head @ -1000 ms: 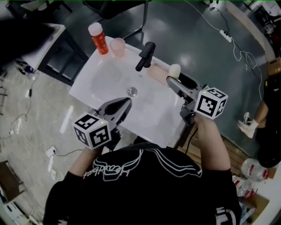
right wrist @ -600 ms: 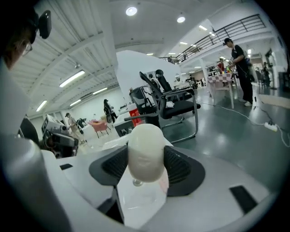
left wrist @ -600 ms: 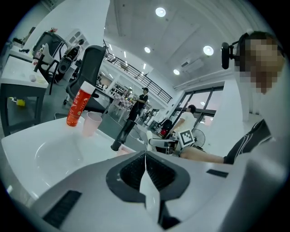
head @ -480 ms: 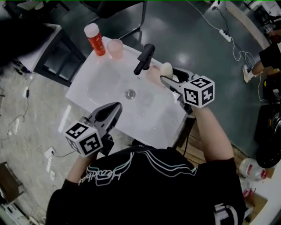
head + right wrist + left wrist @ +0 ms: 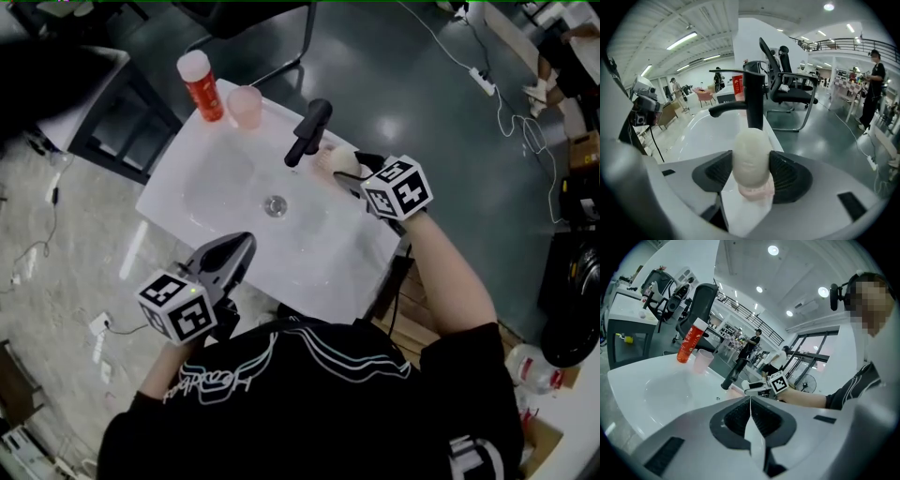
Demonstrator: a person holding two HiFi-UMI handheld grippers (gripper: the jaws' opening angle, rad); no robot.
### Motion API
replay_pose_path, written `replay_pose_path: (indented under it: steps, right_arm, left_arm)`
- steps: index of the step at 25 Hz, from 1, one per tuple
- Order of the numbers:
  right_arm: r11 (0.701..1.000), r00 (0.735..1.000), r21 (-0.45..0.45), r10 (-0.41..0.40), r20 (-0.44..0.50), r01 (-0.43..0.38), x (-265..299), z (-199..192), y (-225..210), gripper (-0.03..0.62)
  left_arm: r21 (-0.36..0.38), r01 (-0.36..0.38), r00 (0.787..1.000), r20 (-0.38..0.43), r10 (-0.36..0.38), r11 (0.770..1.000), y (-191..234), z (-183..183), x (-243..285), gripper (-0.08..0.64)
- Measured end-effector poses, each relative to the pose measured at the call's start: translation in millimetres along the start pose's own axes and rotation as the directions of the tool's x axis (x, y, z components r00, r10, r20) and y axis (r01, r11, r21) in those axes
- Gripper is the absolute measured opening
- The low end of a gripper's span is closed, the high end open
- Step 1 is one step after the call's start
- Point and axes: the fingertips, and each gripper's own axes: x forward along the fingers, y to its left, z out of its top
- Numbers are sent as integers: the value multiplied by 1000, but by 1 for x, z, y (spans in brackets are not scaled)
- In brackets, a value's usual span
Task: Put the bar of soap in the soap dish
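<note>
A cream oval bar of soap [image 5: 751, 157] stands upright between the pads of my right gripper [image 5: 751, 176], which is shut on it. Just under the soap shows the pink soap dish [image 5: 758, 191]; whether soap and dish touch I cannot tell. In the head view the right gripper [image 5: 349, 174] hangs low beside the black faucet [image 5: 309, 131] at the right of the white sink [image 5: 225, 178], with the soap [image 5: 337, 161] at its tips. My left gripper [image 5: 232, 255] is shut and empty over the sink's near edge; its jaws [image 5: 750, 405] meet.
An orange bottle with a white cap [image 5: 200, 84] and a pink cup [image 5: 246, 105] stand at the sink's far rim. The drain [image 5: 275, 204] lies mid-basin. A black office chair [image 5: 787, 77] stands behind the faucet [image 5: 752, 101]. Cables and a power strip [image 5: 482, 77] lie on the floor.
My right gripper has come down and leftward toward the faucet with the soap, rolling as it went. The left gripper has sunk a little toward the sink's near edge.
</note>
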Motion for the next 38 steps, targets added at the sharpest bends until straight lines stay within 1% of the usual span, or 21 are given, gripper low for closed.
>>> replay_pose_path:
  steps: [4,7,12,17,20,24,28,32,36,38]
  right_arm:
    - [999,998,-39,-2,-56,-1,11,-10,-4,265]
    - [998,996,-70,-3,-93,-3,20,-16,-4,265]
    - [996,993,-84,-7,-115,-3,27,-21,-8,267]
    - [992,988,-121,-54,-143,37,32,-24,-13,267]
    - [994,989,-104,-58,-136,44,33,-22,-15,268]
    - [998,994,-63,-36,-105,30,28,-18,-16,287]
    - [999,998,-6,-48,-38,48,13,-12,-15,307]
    - [996,993,79,-59,101,51,-10,2,-4,311]
    - [986,968,162,-65,241,26,-39,20,28,310]
    - [977,943,211,-74,326,4,-59,29,49,308]
  left_arm:
    - [-12,-6,1000,-18,6,1000,4,-5,2,24]
    - [-33,-13,1000,-27,12,999,9,-11,2,25]
    - [-39,-34,999,-43,32,999,14,-15,3,25]
    - [-55,-47,998,-38,45,997,18,-14,2,25]
    - [-69,-47,998,-36,45,997,20,-16,2,25]
    - [-71,-38,999,-40,35,997,19,-19,3,25]
    - [-63,-27,999,-27,25,998,15,-14,-4,25]
    - [-52,-13,1000,-13,12,999,10,-14,-13,25]
    - [-41,13,1000,-11,-14,999,4,-17,-24,24]
    - [-33,31,999,-11,-31,999,-1,-18,-29,25]
